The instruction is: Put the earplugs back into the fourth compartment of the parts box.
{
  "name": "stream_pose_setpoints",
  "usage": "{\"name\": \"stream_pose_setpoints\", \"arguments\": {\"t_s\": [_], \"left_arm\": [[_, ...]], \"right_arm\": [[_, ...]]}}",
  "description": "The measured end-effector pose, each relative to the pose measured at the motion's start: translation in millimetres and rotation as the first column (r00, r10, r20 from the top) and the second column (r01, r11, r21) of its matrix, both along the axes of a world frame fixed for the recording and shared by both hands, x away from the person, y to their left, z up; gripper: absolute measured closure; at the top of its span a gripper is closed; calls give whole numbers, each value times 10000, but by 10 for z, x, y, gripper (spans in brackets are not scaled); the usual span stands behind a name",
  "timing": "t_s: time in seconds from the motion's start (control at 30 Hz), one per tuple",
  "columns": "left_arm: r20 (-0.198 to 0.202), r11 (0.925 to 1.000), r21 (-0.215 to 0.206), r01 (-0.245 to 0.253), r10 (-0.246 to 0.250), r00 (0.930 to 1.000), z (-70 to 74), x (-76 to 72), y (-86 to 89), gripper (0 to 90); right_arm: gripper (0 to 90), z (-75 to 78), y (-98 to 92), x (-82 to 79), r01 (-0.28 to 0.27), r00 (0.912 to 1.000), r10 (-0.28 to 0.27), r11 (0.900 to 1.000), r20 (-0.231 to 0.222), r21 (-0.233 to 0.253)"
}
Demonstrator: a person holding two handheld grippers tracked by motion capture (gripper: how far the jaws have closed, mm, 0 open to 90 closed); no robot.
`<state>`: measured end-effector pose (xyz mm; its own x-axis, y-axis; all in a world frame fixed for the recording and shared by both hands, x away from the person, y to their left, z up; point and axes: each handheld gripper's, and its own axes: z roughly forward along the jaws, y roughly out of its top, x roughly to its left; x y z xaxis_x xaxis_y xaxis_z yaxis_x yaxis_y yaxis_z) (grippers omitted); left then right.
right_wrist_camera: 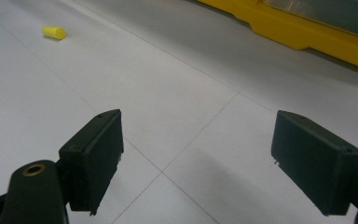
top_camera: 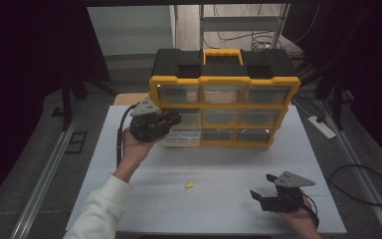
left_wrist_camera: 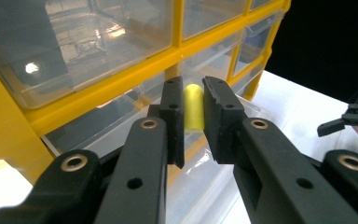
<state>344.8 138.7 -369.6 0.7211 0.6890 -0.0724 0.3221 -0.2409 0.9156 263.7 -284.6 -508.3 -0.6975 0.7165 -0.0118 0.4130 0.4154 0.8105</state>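
The left gripper point(top_camera: 171, 118) has its fingers point(left_wrist_camera: 173, 112) closed on a small yellow peg point(left_wrist_camera: 194, 106), held over the pulled-out clear drawer point(top_camera: 181, 134) of the yellow organiser point(top_camera: 224, 102). The right gripper point(top_camera: 261, 195) rests low near the tabletop's point(top_camera: 219, 209) front edge, fingers point(right_wrist_camera: 93, 154) spread wide and holding nothing. A second yellow peg point(top_camera: 188, 185) lies loose on the tabletop between the two grippers.

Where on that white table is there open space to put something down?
Most of the white table in front of the yellow-and-black drawer cabinet is bare. The widest patch lies between the small yellow capsule and the right gripper. It is crowded at the pulled-out clear drawer, where the left gripper hangs.
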Motion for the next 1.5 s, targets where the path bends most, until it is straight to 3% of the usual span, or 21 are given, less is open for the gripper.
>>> {"name": "stream_pose_setpoints", "arguments": {"t_s": [0.1, 0.17, 0.23, 0.27, 0.53, 0.67, 0.8, 0.9, 1.07, 1.5], "left_arm": [[-48, 9999, -97, -140, 140, 9999, -8, 20, -10, 738], [38, 9986, -40, -527, 527, 9986, -3, 15, -19, 552], [-169, 9992, -317, -253, 248, 9996, 5, 2, -3, 368], [-169, 9992, -317, -253, 248, 9996, 5, 2, -3, 321], [-132, 9993, -232, -287, 284, 9995, 24, -246, 72, 159], [-154, 9995, -303, -100, 95, 9998, 7, -354, 129, 159], [-117, 10000, -21, -24, 23, 9999, -35, -504, 231, 156], [-350, 9999, 103, 62, -59, 9994, -158, -596, 287, 154], [-366, 9995, 277, -156, 166, 9992, -259, -643, 319, 154], [-1072, 9996, 229, -132, 156, 9941, -501, -714, 421, 148]], "right_arm": [[178, 1, -1, -1, 4, 10000, -4, 10000, -5, 1], [178, 1, -2, -3, 11, 10000, -11, 10000, -10, 4], [178, -2, 0, -7, 30, 10000, -30, 10000, -13, 9], [178, -2, 0, -7, 30, 10000, -30, 10000, -13, 9], [177, 2, 7, -10, 35, 10000, -35, 10000, 11, 38], [177, 6, 11, -7, 50, 10000, -50, 10000, 54, 16], [176, 6, 7, -11, 72, 10000, -72, 10000, 55, 47], [176, 10, 6, -11, 41, 10000, -42, 10000, 74, 82], [176, 12, 8, 5, 44, 10000, -45, 9999, 76, 94], [176, 3, 1, 4, 127, 9999, -127, 9999, 45, 50]]}}
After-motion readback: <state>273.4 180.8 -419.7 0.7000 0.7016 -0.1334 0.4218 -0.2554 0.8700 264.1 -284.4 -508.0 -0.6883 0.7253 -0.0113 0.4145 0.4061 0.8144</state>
